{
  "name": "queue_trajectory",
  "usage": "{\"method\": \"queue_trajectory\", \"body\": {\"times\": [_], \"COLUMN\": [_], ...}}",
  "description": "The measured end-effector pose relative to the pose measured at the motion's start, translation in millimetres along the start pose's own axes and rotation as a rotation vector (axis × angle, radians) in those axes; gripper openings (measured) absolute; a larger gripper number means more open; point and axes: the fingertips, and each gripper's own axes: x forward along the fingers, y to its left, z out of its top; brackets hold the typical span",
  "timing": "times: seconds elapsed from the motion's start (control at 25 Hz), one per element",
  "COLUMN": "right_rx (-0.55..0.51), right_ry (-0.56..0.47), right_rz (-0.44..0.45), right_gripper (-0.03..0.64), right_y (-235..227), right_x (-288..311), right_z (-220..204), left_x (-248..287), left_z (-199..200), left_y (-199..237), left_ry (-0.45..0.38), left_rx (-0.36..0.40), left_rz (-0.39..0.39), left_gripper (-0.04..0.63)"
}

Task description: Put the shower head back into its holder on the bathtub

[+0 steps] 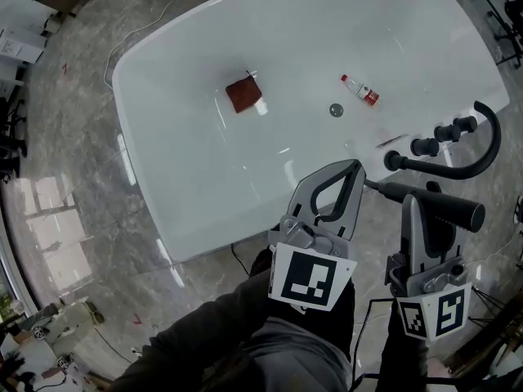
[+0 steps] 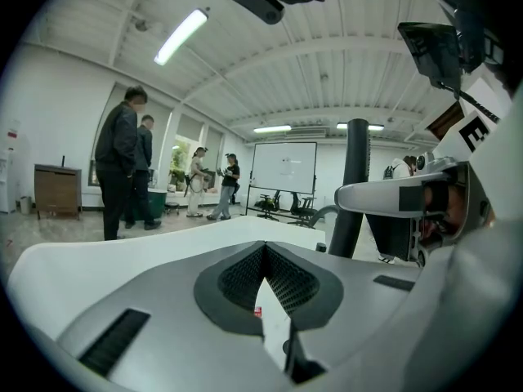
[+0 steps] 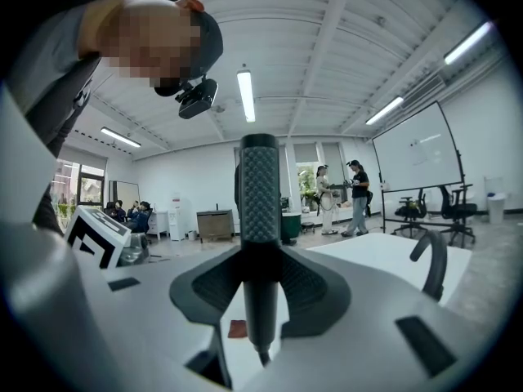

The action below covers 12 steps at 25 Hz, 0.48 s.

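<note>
The black shower head [image 1: 445, 208] lies crosswise in my right gripper [image 1: 411, 200], which is shut on its textured handle [image 3: 260, 211] just outside the tub's near right rim. A hose end [image 3: 261, 354] shows below the jaws. The black faucet set [image 1: 458, 158], with its curved spout and knobs [image 1: 425, 146], stands on the white bathtub [image 1: 188, 178] rim just beyond the shower head. My left gripper [image 1: 353, 167] hangs over the tub's near edge, shut with nothing in it [image 2: 263, 253].
Inside the tub lie a red-brown square pad [image 1: 243, 95], a small bottle with a red cap [image 1: 359, 89] and the drain [image 1: 336, 110]. A cable [image 1: 139, 35] runs on the marble floor at the left. Several people stand in the far room [image 2: 122, 170].
</note>
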Motion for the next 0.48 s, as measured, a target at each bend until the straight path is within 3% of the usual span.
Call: {"method": "queue_trajectory", "body": {"times": [0.48], "right_rx": [0.004], "right_ry": [0.018], "right_rz": [-0.047], "right_gripper": [0.141], "right_y": [-10.3], "right_x": [9.6], "right_z": [-32.7], "left_x": [14.9], "left_z": [-27.8], "left_y": [4.5], "left_ry": [0.022], "left_rx": [-0.015], "left_rz": [-0.037], "left_gripper": [0.003]}}
